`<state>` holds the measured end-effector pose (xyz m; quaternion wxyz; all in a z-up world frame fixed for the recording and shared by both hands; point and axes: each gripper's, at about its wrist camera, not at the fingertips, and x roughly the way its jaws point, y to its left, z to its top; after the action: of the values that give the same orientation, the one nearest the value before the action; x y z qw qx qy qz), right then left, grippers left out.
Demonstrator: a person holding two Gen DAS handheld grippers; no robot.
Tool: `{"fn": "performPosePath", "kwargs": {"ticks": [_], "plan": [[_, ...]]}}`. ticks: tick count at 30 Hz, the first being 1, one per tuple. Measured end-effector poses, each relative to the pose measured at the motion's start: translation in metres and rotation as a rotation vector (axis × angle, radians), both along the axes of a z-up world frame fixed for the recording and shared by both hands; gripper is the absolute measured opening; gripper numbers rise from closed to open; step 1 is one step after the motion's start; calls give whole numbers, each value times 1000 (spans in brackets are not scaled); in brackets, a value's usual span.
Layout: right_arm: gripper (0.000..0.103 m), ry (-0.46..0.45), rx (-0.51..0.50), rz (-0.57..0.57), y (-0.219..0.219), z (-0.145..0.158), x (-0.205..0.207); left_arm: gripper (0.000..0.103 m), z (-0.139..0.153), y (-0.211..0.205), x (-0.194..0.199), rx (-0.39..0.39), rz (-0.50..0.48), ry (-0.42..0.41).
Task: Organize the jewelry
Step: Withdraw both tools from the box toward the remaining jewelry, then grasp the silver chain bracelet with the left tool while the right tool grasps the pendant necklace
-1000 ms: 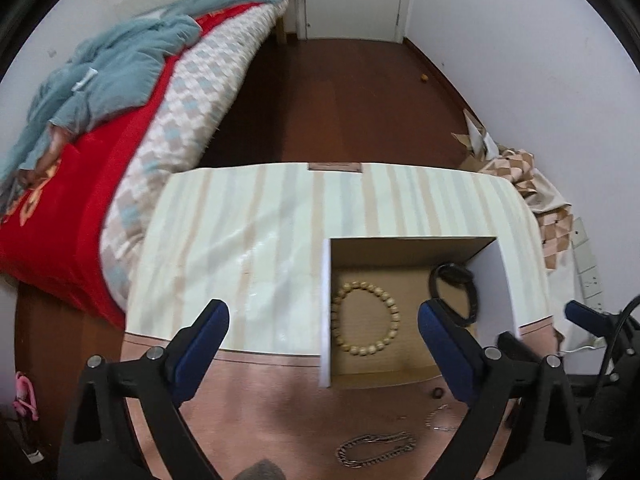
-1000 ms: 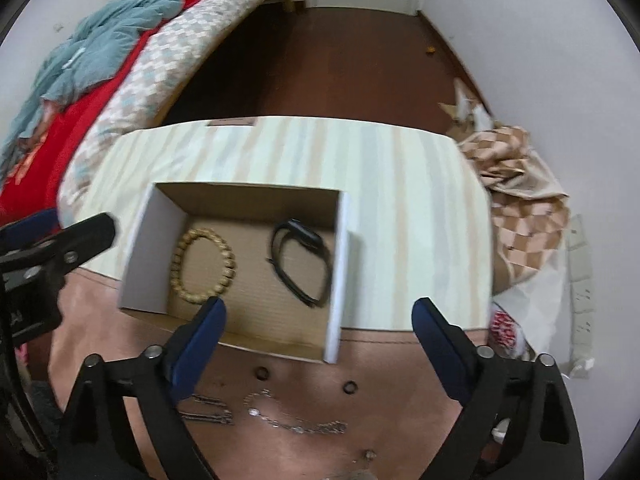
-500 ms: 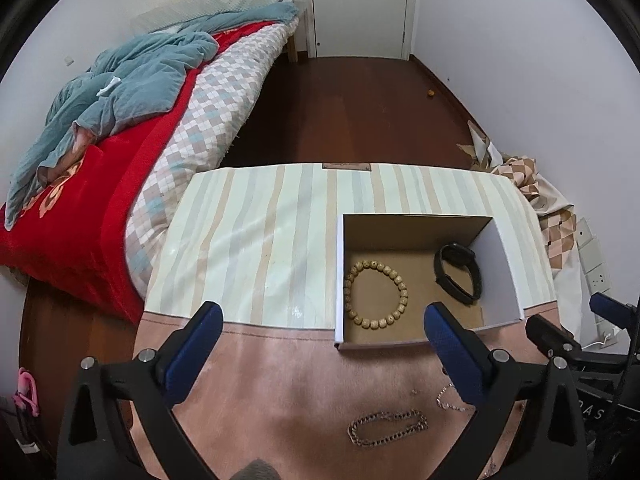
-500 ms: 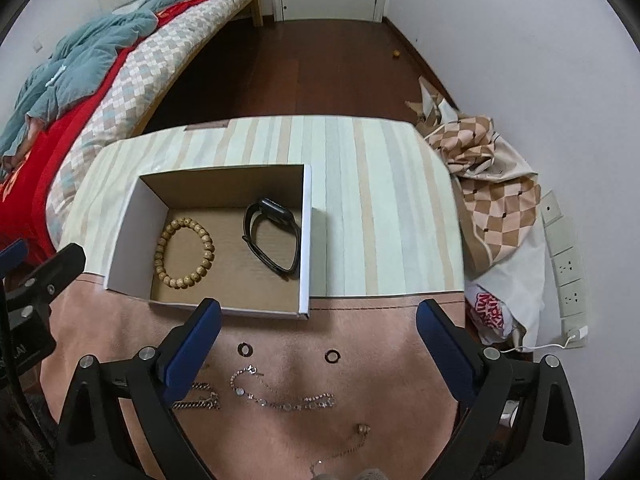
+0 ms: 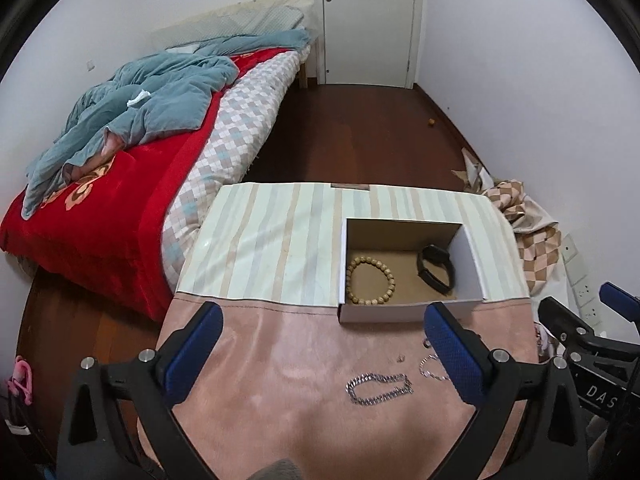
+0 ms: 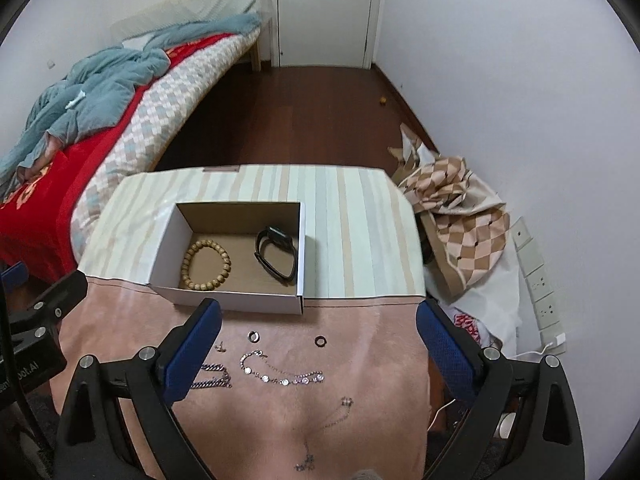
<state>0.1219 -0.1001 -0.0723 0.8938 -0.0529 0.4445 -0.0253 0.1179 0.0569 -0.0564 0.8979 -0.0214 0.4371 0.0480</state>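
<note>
Tabletop beneath raised, spread tongs (image 6: 318,332)

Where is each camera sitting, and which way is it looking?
Left wrist: rides the left gripper, above the table's near left, looking forward over the box towards the door; its open jaws and the right gripper show.
Right wrist: rides the right gripper, further right, facing the same way; its open jaws and the left gripper show.
Shared: box, bead bracelet, black watch, chain bracelet, bed.
</note>
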Motion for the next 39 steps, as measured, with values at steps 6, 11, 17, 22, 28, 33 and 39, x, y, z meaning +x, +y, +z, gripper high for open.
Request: {"fn": "performPosePath", "kwargs": {"ticks": [6,11,17,22,28,33,39], "plan": [[99,-36,3,15,7,20,-25,103,19,-2,-24,1,-8,-28],[99,-47,26,35,13,31,-40,103,28,1,-37,1,1,-41],[99,-48,112,12,2,27,-56,103,14,8,-51,6,52,-50],[99,70,173,-91,-34,-26,-56,103,-35,15,-54,7,77,53],[83,236,234,-227,-82,-112,-59,103,-104,19,-54,37,114,196],[70,271,253,-266,-99,-156,-56,103,-139,19,-50,53,117,264],[59,233,211,-238,-89,-175,-36,103,-152,16,-38,51,100,289]]}}
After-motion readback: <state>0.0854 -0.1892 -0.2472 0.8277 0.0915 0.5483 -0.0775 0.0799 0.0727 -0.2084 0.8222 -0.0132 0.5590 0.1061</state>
